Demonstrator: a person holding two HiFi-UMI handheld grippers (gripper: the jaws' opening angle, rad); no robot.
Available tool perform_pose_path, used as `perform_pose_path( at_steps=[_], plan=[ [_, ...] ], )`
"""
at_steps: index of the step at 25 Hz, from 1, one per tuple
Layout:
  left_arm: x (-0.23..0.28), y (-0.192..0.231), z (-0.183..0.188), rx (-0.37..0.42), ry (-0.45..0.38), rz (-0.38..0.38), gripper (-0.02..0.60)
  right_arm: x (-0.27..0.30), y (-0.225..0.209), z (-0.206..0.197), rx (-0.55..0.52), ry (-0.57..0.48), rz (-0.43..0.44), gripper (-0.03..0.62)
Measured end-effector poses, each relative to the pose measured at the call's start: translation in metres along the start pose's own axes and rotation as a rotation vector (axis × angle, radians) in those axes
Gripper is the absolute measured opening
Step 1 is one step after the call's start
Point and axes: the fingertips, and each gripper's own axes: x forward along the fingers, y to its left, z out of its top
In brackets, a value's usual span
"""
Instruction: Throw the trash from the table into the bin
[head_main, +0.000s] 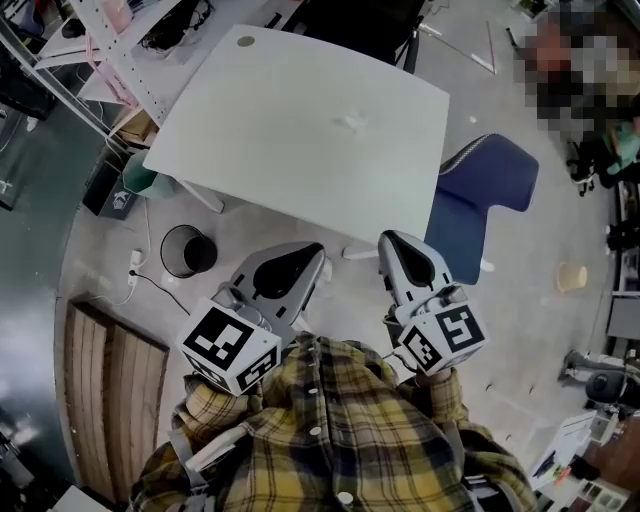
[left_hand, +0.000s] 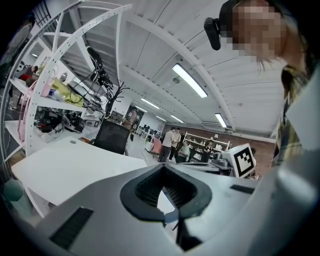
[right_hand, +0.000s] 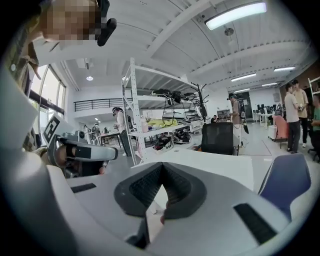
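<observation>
A small crumpled pale scrap of trash (head_main: 352, 121) lies on the white table (head_main: 270, 110), towards its right side. On the floor left of the table's near corner stands a round black bin (head_main: 187, 250). Both grippers are held close to my chest, short of the table's near edge. My left gripper (head_main: 318, 252) is shut with nothing in it, and its tips meet in the left gripper view (left_hand: 163, 166). My right gripper (head_main: 386, 240) is likewise shut and empty (right_hand: 161, 165). The tabletop (left_hand: 65, 165) fills the space beyond the jaws.
A blue chair (head_main: 485, 190) stands at the table's right corner. White shelving (head_main: 120, 50) with clutter runs along the far left. A power strip and cable (head_main: 135, 268) lie by the bin. A black office chair (right_hand: 217, 138) sits behind the table, and people stand far off.
</observation>
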Motion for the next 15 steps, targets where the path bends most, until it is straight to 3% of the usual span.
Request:
perform_pose_path(
  at_steps=[6, 15],
  plan=[
    [0.041, 0.038, 0.015, 0.01, 0.011, -0.005, 0.005, 0.057, -0.034, 0.011, 0.026, -0.008, 0.019, -0.002],
    [0.116, 0.085, 0.075, 0.048, -0.008, -0.01, 0.005, 0.127, -0.102, 0.064, 0.013, -0.05, 0.022, -0.002]
  ],
)
